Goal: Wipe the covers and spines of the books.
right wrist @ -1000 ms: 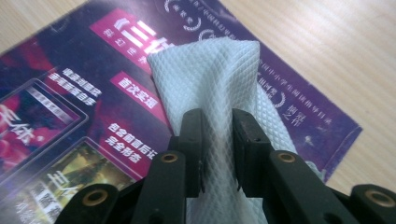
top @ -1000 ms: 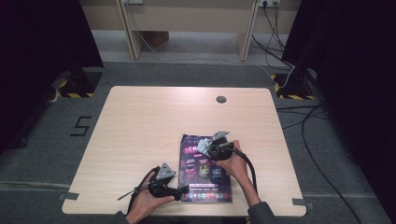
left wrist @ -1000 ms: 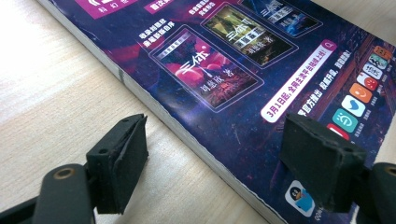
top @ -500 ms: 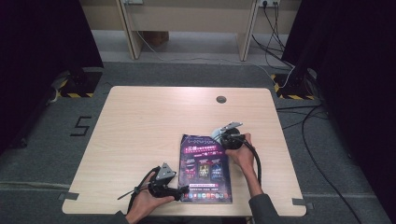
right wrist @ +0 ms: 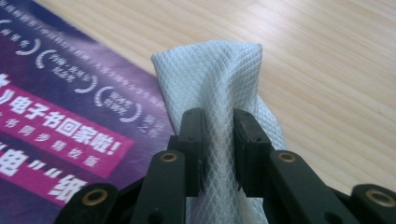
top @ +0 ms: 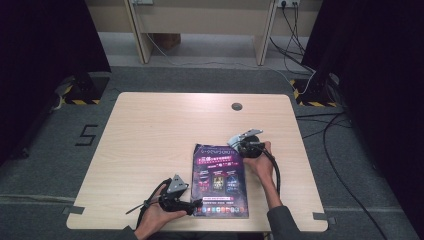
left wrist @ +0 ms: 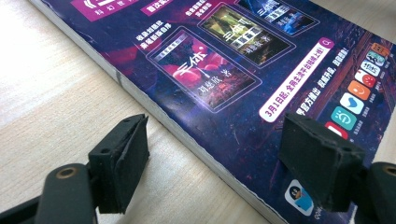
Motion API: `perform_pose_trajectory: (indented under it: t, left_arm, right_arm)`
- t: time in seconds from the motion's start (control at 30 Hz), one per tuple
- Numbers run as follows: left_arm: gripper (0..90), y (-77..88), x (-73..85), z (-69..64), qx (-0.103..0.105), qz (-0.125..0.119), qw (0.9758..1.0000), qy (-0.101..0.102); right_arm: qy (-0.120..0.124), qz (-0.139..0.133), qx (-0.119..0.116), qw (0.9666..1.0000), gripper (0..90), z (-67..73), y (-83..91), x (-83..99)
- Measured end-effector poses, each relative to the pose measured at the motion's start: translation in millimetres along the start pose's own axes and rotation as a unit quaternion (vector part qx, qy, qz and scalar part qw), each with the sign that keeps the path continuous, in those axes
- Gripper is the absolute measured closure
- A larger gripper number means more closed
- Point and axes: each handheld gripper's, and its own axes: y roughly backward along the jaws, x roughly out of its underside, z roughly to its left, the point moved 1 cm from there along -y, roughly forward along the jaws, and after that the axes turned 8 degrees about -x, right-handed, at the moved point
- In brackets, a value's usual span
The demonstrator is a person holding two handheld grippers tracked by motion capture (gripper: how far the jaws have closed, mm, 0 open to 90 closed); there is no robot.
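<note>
On the pale wooden desk (top: 150, 130), a purple magazine (top: 220, 180) lies near the front edge, the left gripper (top: 196, 206) spread-jawed astride its near left corner, while the right gripper (right wrist: 219, 140) pinches a white cloth (right wrist: 219, 70) at its far right corner, wiping seemingly still ahead.

Left hand-held gripper (left wrist: 212, 158) agape, right (right wrist: 218, 140) clamped

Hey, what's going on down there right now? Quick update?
Right tool shut on white cloth by the magazine's far corner. Left tool open, straddling magazine's near edge. Nothing in the way.
</note>
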Motion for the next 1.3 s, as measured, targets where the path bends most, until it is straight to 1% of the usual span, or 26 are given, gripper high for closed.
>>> perform_pose_trajectory:
  t: [0.07,0.2,0.23,0.3,0.33,0.4,0.43,0.47,0.5,0.53,0.57,0.63,0.67,0.7,0.73,0.8,0.87,0.9,0.93,0.97,1.0,1.03,1.17,1.2,1.23,1.3]
  left_arm:
    - [22.8,0.2,0.1,-0.3,-0.002,0.0,1.0,0.0]
    - [22.9,0.2,0.2,-1.2,-0.003,-0.003,1.0,-0.001]
    - [22.9,0.1,0.1,-1.1,-0.003,-0.003,1.0,-0.001]
    - [22.9,0.1,0.0,-1.1,-0.003,-0.003,1.0,-0.001]
    - [22.8,0.0,0.0,-1.0,-0.003,-0.003,1.0,-0.002]
    - [22.8,0.0,-0.2,-1.0,-0.003,-0.002,1.0,-0.002]
    - [22.8,0.0,-0.2,-1.1,-0.003,-0.003,1.0,-0.002]
    - [22.8,0.1,-0.1,-1.1,-0.003,-0.003,1.0,-0.003]
    - [22.8,0.0,-0.1,-1.1,-0.003,-0.003,1.0,-0.002]
    - [22.8,0.0,-0.1,-1.0,-0.003,-0.003,1.0,-0.002]
    - [22.9,0.1,0.1,-1.0,-0.003,-0.003,1.0,-0.002]
    - [23.1,0.6,0.1,-1.3,-0.004,-0.003,1.0,-0.006]
    - [23.2,0.5,0.1,-1.2,-0.003,-0.003,1.0,-0.006]
    - [23.1,0.3,0.1,-0.9,-0.002,-0.003,1.0,-0.004]
    - [23.1,0.1,0.1,-0.9,-0.002,-0.003,1.0,-0.001]
    - [23.1,0.2,0.2,-1.1,-0.003,-0.003,1.0,-0.002]
    - [23.0,0.0,0.0,-0.7,-0.002,-0.002,1.0,-0.001]
    - [22.9,0.1,0.1,-0.2,-0.001,0.0,1.0,-0.001]
    - [22.8,0.1,0.2,-0.4,-0.002,-0.001,1.0,-0.001]
    - [22.9,0.2,0.3,-0.6,-0.002,-0.001,1.0,-0.001]
    - [22.9,0.0,0.1,-0.9,-0.002,-0.003,1.0,-0.002]
    - [22.8,0.1,-0.1,-0.2,-0.001,0.0,1.0,-0.003]
    - [22.4,0.0,0.1,-0.4,-0.003,-0.001,1.0,-0.002]
    - [22.3,0.0,-0.1,-0.3,-0.002,0.0,1.0,-0.003]
    - [22.3,-0.2,0.1,0.1,-0.001,-0.001,1.0,-0.002]
    - [22.2,-0.2,0.4,-0.2,-0.002,-0.002,1.0,-0.001]
  right_arm:
    - [-0.002,-0.001,0.005,1.0,75.5,-2.2,0.0,0.2]
    - [-0.014,-0.007,0.006,0.9999,75.9,-3.9,-0.4,1.0]
    - [-0.012,-0.007,0.007,0.9999,76.9,-3.4,-0.4,1.3]
    - [-0.002,0.001,0.008,1.0,76.1,1.7,0.2,0.9]
    - [0.004,0.01,0.001,0.9999,76.2,4.4,0.1,1.1]
    - [0.023,0.013,-0.001,0.9997,75.6,15.8,1.2,2.3]
    - [0.034,0.017,-0.011,0.9992,75.4,21.4,1.9,2.3]
    - [0.04,0.02,-0.041,0.9982,75.4,29.3,2.4,1.5]
    - [0.048,0.021,-0.048,0.9975,75.5,32.5,2.0,1.0]
    - [0.055,0.023,-0.047,0.9971,75.6,36.7,1.3,0.3]
    - [0.063,0.025,-0.043,0.9968,76.1,37.4,0.5,-1.0]
    - [0.054,0.021,-0.039,0.9975,76.4,34.0,-1.2,-2.2]
    - [0.051,0.017,-0.02,0.9984,76.3,29.3,-2.7,-2.5]
    - [0.047,0.015,-0.013,0.9987,76.1,25.6,-3.3,-2.7]
    - [0.032,0.012,-0.013,0.9993,75.9,19.1,-3.5,-2.7]
    - [0.016,0.007,-0.004,0.9998,75.7,9.8,-3.5,-1.7]
    - [0.001,0.002,-0.002,1.0,75.5,2.8,-3.1,-0.7]
    - [-0.004,0.0,-0.001,1.0,75.6,1.4,-3.0,-0.2]
    - [-0.009,-0.002,-0.006,0.9999,76.1,0.5,-3.0,0.4]
    - [-0.007,-0.002,-0.002,1.0,76.5,1.5,-3.1,0.3]
    - [-0.004,0.0,0.001,1.0,76.6,3.2,-3.1,-0.1]
    - [0.003,0.004,-0.001,1.0,76.3,6.4,-3.3,-1.1]
    - [0.015,0.005,-0.027,0.9995,75.9,23.5,-7.0,-5.1]
    - [0.021,0.006,-0.033,0.9992,75.9,27.6,-8.1,-6.6]
    - [0.03,0.009,-0.039,0.9988,75.9,36.1,-10.1,-9.3]
    - [0.047,0.013,-0.051,0.9975,75.9,48.2,-14.2,-14.8]
